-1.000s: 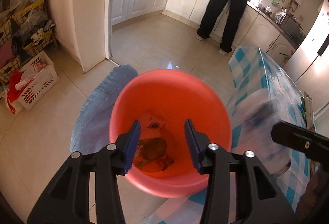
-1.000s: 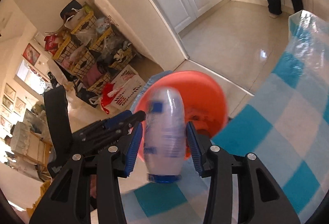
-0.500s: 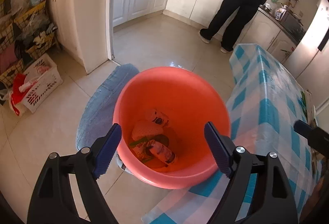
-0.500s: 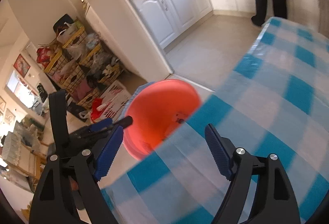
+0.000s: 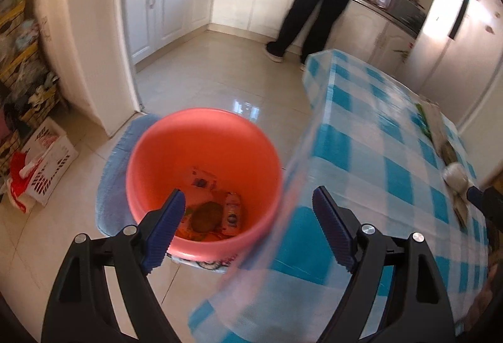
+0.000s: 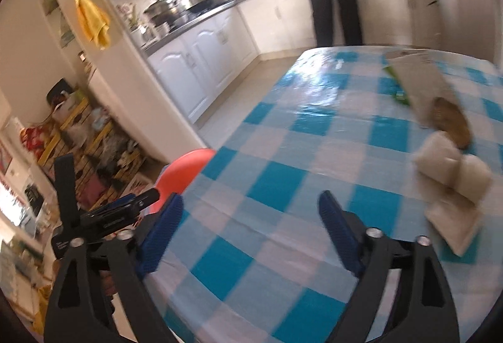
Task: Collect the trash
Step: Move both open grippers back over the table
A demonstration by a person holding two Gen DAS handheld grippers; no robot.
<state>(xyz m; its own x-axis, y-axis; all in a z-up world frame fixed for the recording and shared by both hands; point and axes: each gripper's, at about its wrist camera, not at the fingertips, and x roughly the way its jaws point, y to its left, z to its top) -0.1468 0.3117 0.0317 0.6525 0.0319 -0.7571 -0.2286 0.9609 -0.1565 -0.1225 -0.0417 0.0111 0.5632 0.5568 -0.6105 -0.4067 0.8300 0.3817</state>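
Both claws are spread wide and hold nothing. The left gripper (image 5: 248, 229) hangs over the orange bucket (image 5: 201, 129), which stands on the floor at lower centre of the left view, just beside the checked tablecloth (image 5: 377, 154). Inside it lie a small bottle (image 5: 233, 213), a brown round scrap (image 5: 203, 216) and a wrapper (image 5: 202, 179).

The right gripper (image 6: 248, 225) faces across the table towards the remaining trash at the right edge of its view: a crumpled white tissue wad (image 6: 452, 170), a flat white napkin (image 6: 452, 223) touching it below, and a long paper packet (image 6: 421, 85) further up with a brown piece (image 6: 451, 122) at its near end.

The likely trouble is the soft wad: a shallow pinch may catch only a fold, so it could slip free over the floor on the way to the bucket. The napkin lies flat on slick plastic and may slide rather than lift.

The packet's long axis runs from upper left to lower right in the right view, its near end towards the wad. The wad's long axis runs roughly the same way, tilted lower right.
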